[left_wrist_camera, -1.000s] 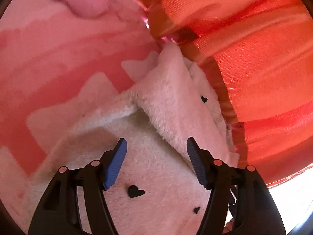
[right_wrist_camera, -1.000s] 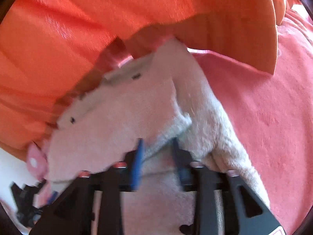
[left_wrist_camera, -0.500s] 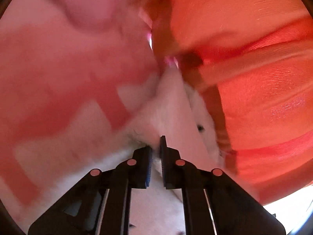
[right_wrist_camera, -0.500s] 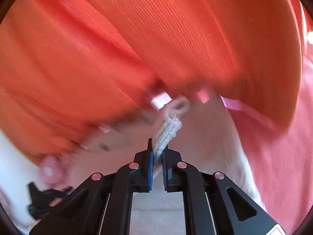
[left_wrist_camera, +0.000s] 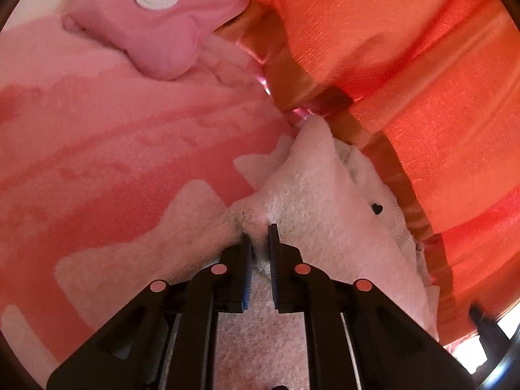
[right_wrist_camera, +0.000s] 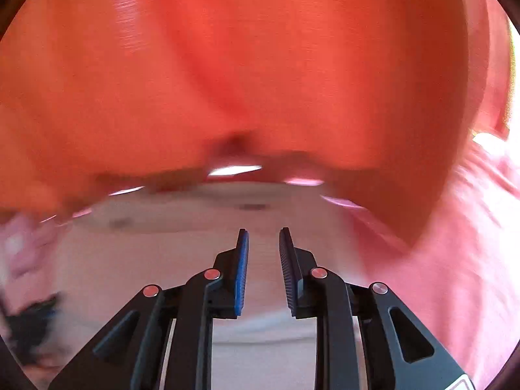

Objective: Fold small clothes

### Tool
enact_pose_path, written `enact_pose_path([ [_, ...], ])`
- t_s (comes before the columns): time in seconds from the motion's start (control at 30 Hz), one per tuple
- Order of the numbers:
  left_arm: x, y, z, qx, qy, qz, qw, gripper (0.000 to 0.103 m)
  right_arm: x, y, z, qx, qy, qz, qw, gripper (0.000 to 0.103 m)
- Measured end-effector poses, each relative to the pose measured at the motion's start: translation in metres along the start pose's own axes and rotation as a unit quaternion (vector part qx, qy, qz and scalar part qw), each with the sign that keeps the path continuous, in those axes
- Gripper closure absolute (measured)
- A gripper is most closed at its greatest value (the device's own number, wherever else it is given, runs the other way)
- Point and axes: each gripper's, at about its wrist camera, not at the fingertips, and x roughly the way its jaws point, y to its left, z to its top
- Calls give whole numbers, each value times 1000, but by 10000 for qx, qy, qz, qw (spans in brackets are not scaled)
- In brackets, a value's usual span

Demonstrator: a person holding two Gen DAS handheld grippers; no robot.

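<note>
Left wrist view: far left edge is cut by the dark lens rim. Ahead-left of the left gripper (left_wrist_camera: 259, 243), a pink blanket (left_wrist_camera: 107, 149) w/ pale blotchy shapes covers the surface. Further ahead-left sits a pink soft object (left_wrist_camera: 156, 32) w/ a white round button on top; can't tell what it is, top edge partly cut off.

Left gripper is pinching a raised fold of the fluffy pale-pink garment (left_wrist_camera: 312, 201); fabric bunches between the blue pads, only a narrow gap left. Garment runs from under the fingers ahead and to the right, w/ a small black heart ahead-right of the tips. Its right edge disappears under the orange fabric (left_wrist_camera: 422, 81), which fills everything ahead-right; what lies beneath that drape is hidden. At the bottom right corner a dark bit of hardware shows, too cropped to identify.

Right wrist view: heavy motion blur throughout. Far left, a pinkish smear and a dark blurred shape low down, both unreadable. The right gripper (right_wrist_camera: 263, 237) has its jaws a little apart, having just been opening; nothing sits between the pads. Below and just ahead of it lies a pale surface (right_wrist_camera: 201, 227), prob. the same garment, but blur prevents certainty. Ahead and above, orange fabric (right_wrist_camera: 260, 65) fills most of the frame. Right of the gripper, pink blanket (right_wrist_camera: 455, 260), washed out by glare at the far right edge.

No containers visible in either view.
</note>
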Motion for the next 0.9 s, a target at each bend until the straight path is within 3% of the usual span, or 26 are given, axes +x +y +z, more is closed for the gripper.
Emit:
enact_pose_path([
  [0.03,-1,0,1,-24,-5,-13,10000,93,19,36,5,-321,259,544,9977,78],
  [0.1,-2,6,2,-162,-16,-158,9997,93,50,84,8,-671,584,1085,9901,78],
  [0.2,-3,11,2,-260,-14,-319,9992,93,105,148,11,-933,1020,1328,9815,77],
  [0.3,-3,13,0,-312,-23,-418,9986,93,147,193,9,-844,1465,1652,9717,67],
  [0.4,-3,15,0,-353,-39,-513,9981,93,179,229,3,-1078,1566,1388,9719,60],
  [0.43,-4,16,-1,-381,-54,-566,9977,93,188,242,2,-1294,1493,1236,9725,73],
  [0.47,-5,18,-1,-411,-70,-607,9973,93,192,251,1,-1438,1454,1132,9723,98],
  [0.63,-8,22,-3,-510,-149,-722,9960,93,188,283,12,-1603,859,1188,9761,99],
  [0.7,-9,23,-3,-537,-162,-737,9957,93,215,291,-5,-1844,1153,871,9722,99],
  [0.73,-10,23,-4,-526,-153,-738,9958,93,214,292,-8,-1920,974,859,9728,99],
  [0.83,-10,24,-5,-533,-156,-748,9956,93,212,297,0,-1865,1100,869,9724,98],
  [0.9,-9,23,-6,-527,-157,-735,9958,93,193,286,8,-1705,926,1008,9758,96],
])
